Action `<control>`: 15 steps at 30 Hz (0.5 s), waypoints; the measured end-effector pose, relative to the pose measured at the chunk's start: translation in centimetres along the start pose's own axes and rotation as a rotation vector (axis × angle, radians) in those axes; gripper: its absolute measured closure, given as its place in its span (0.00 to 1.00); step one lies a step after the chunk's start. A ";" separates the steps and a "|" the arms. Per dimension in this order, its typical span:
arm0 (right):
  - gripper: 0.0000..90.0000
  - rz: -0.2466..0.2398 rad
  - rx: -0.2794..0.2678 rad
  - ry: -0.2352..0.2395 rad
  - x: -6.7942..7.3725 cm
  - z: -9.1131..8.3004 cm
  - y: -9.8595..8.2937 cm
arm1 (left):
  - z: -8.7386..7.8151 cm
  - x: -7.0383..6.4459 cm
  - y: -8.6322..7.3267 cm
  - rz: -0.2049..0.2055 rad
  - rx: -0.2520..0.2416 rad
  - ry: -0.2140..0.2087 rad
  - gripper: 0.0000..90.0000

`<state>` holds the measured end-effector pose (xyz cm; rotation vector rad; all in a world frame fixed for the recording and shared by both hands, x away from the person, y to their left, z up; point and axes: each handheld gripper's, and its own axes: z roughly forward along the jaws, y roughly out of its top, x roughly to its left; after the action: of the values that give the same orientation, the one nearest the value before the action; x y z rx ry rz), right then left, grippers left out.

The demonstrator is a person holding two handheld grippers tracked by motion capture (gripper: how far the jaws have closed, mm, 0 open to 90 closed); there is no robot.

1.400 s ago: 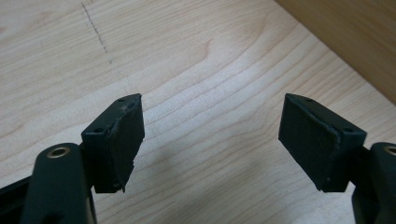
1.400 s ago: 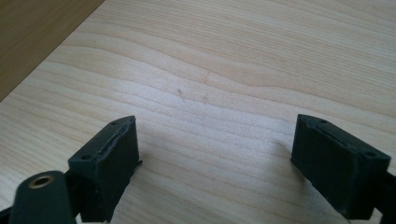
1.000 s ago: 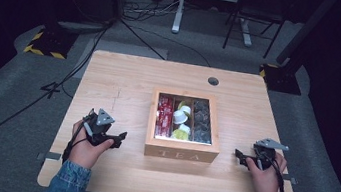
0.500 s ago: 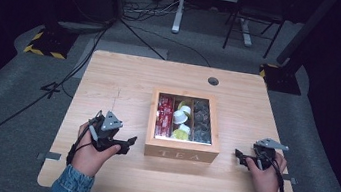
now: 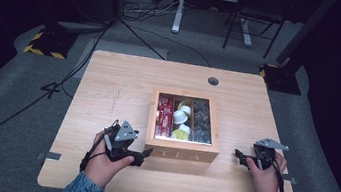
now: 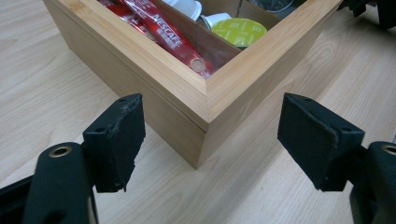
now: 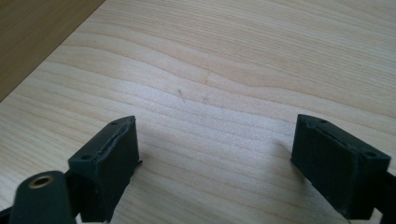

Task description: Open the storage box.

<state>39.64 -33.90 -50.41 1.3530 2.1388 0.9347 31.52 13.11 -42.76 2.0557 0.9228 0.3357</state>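
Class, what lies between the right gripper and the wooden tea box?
Bare table separates the right gripper from the tea box, seen in the high view.

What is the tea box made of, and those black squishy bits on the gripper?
The tea box looks like pale wood, maybe bamboo: fine straight grain, a smooth matt finish and a visible corner joint. The pads on the left hand-held gripper look like black foam or soft rubber, matt, with rough, frayed edges. The table seems light wood or a wood-look laminate.
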 end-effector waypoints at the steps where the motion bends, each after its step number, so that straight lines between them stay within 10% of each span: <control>1: 0.16 0.000 0.000 0.000 0.0 0.0 0.0 | 0.0 0.0 0.0 0.000 0.000 0.000 0.26; 15: 0.16 -0.001 0.002 0.001 0.0 0.0 0.0 | 1.7 0.0 -1.3 -0.005 0.016 0.026 0.53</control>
<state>39.67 -33.90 -50.41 1.3529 2.1409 0.9339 31.82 12.63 -44.82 2.0679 0.9492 0.3542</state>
